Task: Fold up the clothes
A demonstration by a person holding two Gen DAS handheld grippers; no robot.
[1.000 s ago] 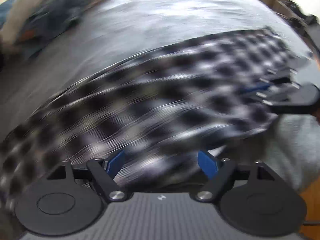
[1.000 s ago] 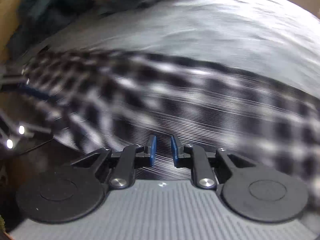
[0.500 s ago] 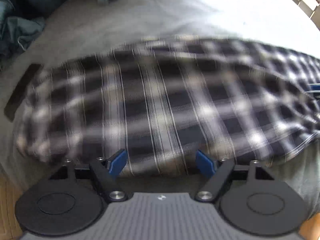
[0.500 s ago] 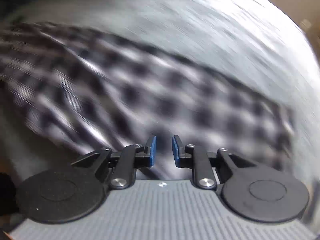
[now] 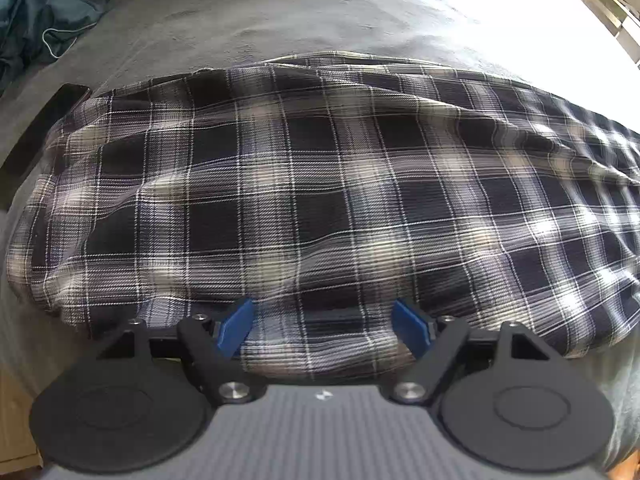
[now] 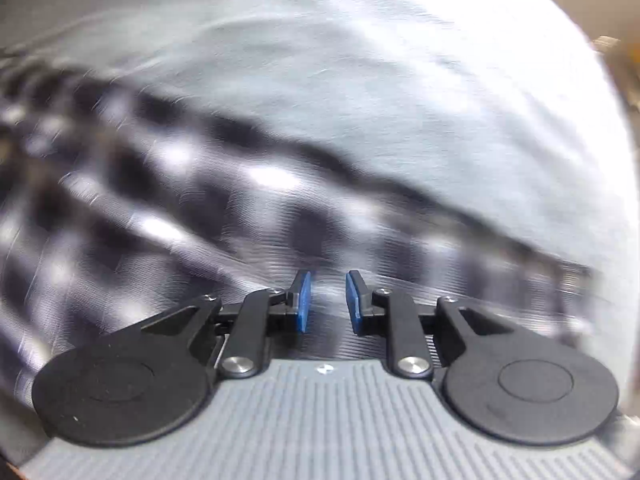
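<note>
Black tongs (image 5: 324, 326), blue pads (image 5: 234, 326)

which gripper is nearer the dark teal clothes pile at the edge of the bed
Left. The left gripper, jaws wide, is over the plaid shirt, with the teal pile beyond on its left. The right gripper sees only shirt and bedcover.

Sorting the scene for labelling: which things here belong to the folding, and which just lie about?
Folding: plaid shirt; left gripper, open; right gripper, open.
Lying about: teal cloth; dark flat thing; grey cover.
</note>
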